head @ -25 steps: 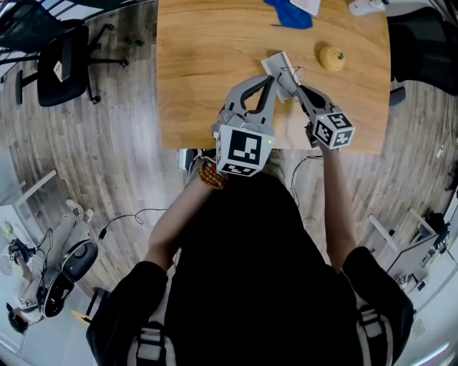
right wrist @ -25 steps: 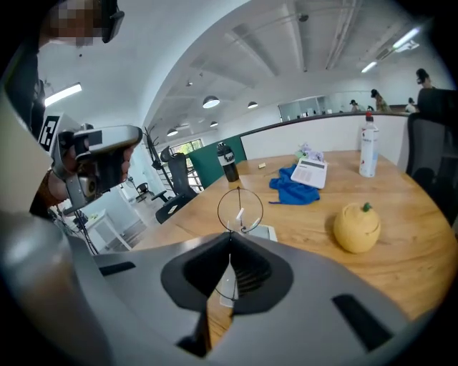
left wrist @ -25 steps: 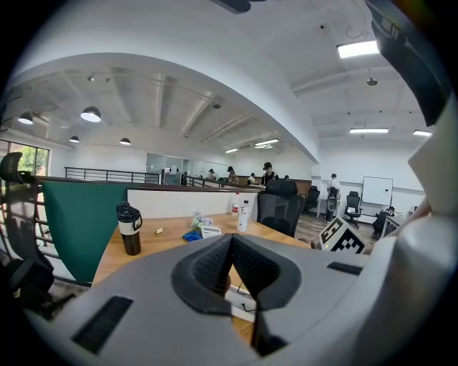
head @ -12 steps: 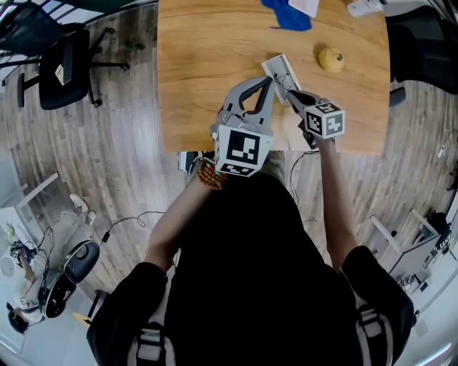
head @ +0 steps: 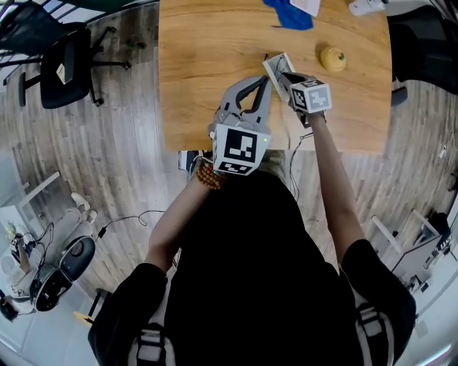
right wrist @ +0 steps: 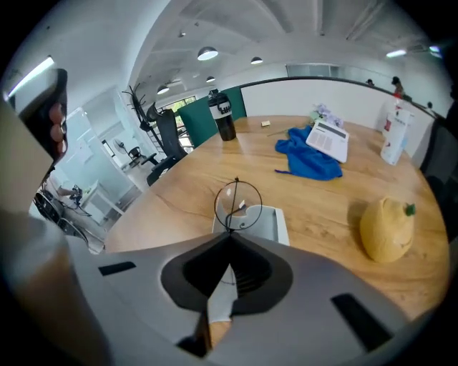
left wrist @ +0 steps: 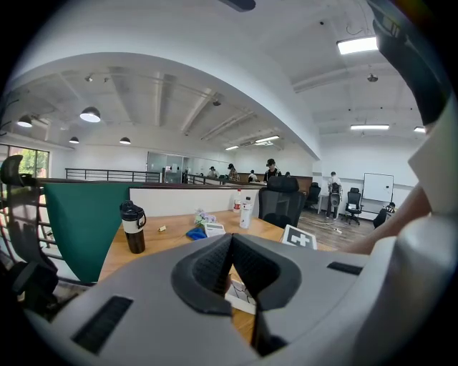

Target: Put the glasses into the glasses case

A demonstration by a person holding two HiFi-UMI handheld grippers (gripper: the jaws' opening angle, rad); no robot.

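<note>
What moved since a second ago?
The right gripper, shut on the thin round wire-framed glasses, tipped downward and brought them in over the open white glasses case. The left gripper stayed by the case's corner; the yellow fruit and blue cloth did not move.

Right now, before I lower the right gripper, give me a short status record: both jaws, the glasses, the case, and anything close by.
right gripper: jaws shut on the glasses
glasses: thin wire frame, one round lens showing, held over the case
glasses case: pale, open, on the wooden table
left gripper: jaws together, tips at the case's near edge; can't tell if it pinches it
nearby: yellow fruit right of the case, blue cloth farther back
</note>
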